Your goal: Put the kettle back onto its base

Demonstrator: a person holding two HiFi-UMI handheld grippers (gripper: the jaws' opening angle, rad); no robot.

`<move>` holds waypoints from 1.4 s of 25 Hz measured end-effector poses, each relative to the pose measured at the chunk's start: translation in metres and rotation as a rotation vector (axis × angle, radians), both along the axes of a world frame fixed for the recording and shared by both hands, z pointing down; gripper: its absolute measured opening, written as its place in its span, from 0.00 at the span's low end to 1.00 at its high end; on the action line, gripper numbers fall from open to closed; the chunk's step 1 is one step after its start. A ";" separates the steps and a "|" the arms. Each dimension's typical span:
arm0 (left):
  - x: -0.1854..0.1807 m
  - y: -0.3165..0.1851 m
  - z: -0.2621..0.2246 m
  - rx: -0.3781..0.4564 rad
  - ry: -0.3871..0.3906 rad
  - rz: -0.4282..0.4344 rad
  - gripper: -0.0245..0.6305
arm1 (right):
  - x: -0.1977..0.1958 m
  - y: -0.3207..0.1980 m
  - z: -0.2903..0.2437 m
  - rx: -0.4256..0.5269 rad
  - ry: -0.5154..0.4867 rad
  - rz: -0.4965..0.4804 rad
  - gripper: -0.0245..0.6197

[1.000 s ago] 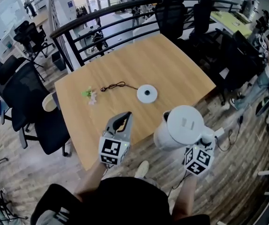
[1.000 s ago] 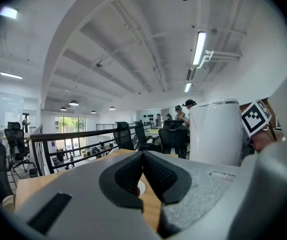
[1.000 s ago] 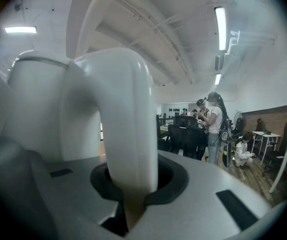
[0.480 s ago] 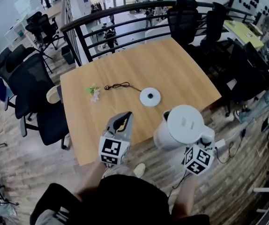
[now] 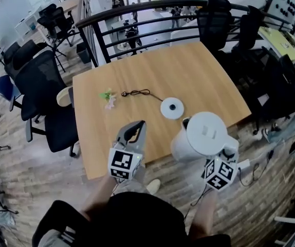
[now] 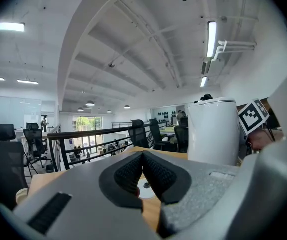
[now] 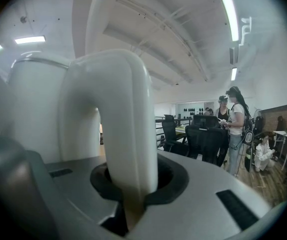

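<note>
A white kettle (image 5: pixel 201 137) hangs at the table's near right edge, lid up. My right gripper (image 5: pixel 226 151) is shut on its handle (image 7: pixel 117 129), which fills the right gripper view with the pads clamped round it (image 7: pixel 128 204). The round white base (image 5: pixel 172 108) lies flat on the wooden table (image 5: pixel 199 76), just beyond the kettle, with a black cord (image 5: pixel 137 93) trailing off to the left. My left gripper (image 5: pixel 136 126) hovers over the table's near edge, shut and holding nothing. In the left gripper view its pads (image 6: pixel 133 171) meet, with the base (image 6: pixel 146 187) below them and the kettle (image 6: pixel 213 131) to the right.
A small green and pink object (image 5: pixel 108 98) lies left of the cord. Black office chairs (image 5: pixel 39 86) stand to the left, more chairs (image 5: pixel 271 81) to the right, and a dark railing (image 5: pixel 152 9) runs behind the table. A person (image 7: pixel 236 129) stands off to the right.
Both grippers have moved forward toward the table. The kettle now hangs closer to the base and partly over the table's edge. Neither gripper's jaws have changed.
</note>
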State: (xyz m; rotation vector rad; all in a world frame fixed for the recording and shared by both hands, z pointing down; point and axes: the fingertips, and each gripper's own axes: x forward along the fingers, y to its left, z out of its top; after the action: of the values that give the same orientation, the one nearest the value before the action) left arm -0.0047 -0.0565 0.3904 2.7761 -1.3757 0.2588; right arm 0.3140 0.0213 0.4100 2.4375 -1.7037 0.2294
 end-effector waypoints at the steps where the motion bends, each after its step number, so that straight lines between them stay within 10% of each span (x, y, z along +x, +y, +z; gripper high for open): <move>1: -0.001 -0.005 0.000 -0.001 -0.001 -0.003 0.04 | -0.001 -0.006 0.001 -0.001 0.000 -0.005 0.11; 35: 0.000 -0.187 0.092 -0.158 -0.036 -0.058 0.04 | -0.001 -0.225 0.074 0.016 -0.012 -0.038 0.11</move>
State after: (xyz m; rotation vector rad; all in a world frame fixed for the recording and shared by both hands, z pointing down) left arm -0.0044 -0.2440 0.4821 2.6123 -1.3754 0.3987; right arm 0.3132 -0.2032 0.4843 2.4172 -1.7621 0.2268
